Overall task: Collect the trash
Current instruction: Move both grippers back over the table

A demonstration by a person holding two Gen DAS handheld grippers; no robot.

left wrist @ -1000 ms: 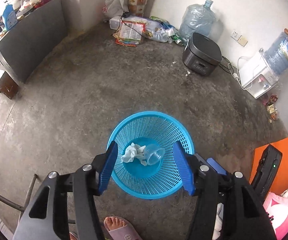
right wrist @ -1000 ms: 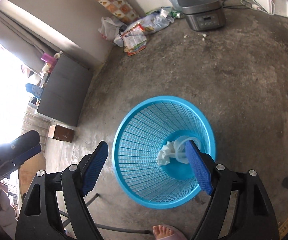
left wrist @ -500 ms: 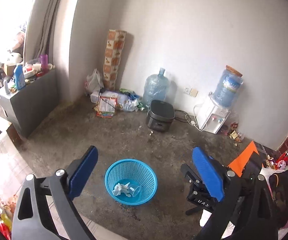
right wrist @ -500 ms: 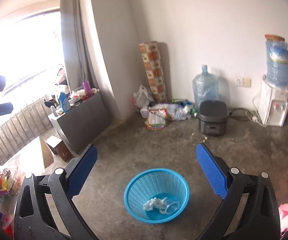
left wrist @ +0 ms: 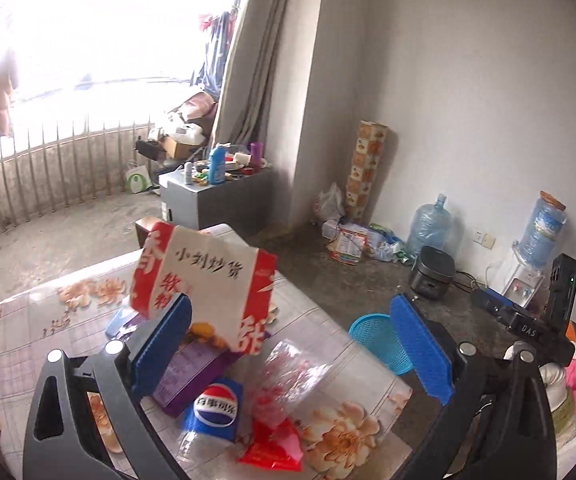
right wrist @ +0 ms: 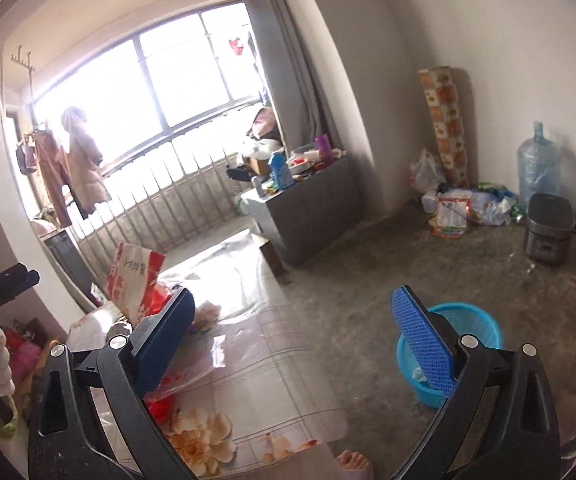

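Both grippers are empty and stand with their jaws spread wide, having just been opening, with nothing between the pads.

The left gripper point(left wrist: 288, 354) points down at the cluttered near end of the worktop point(left wrist: 40, 320), which is covered in a floral cloth under clear plastic. Behind its left jaw a red-and-white paper bag point(left wrist: 208, 276) stands upright with its printed face to the camera. In the gap between the jaws lie a purple box point(left wrist: 192, 376), a flattened Pepsi bottle point(left wrist: 212, 412) with its blue label up, a crumpled clear wrapper point(left wrist: 291, 372) and a red packet point(left wrist: 276, 446). These overlap in one loose heap, so any of them is probably within reach of a single closing, and the wide jaws suit the bulky bag or bottle.

The blue basket point(left wrist: 379, 340) stands on the concrete floor just past the worktop's edge, behind the left gripper's right jaw; placed there, it lets trash be carried a short way off the worktop and dropped in.

The right gripper point(right wrist: 293, 342) hangs over the barer end of the same worktop, with the basket behind its right jaw. Something pale lies in the basket's bottom, too hidden to name. Only the paper bag and some red scraps show near its left jaw, so the left gripper looks the better placed for the next pickup.
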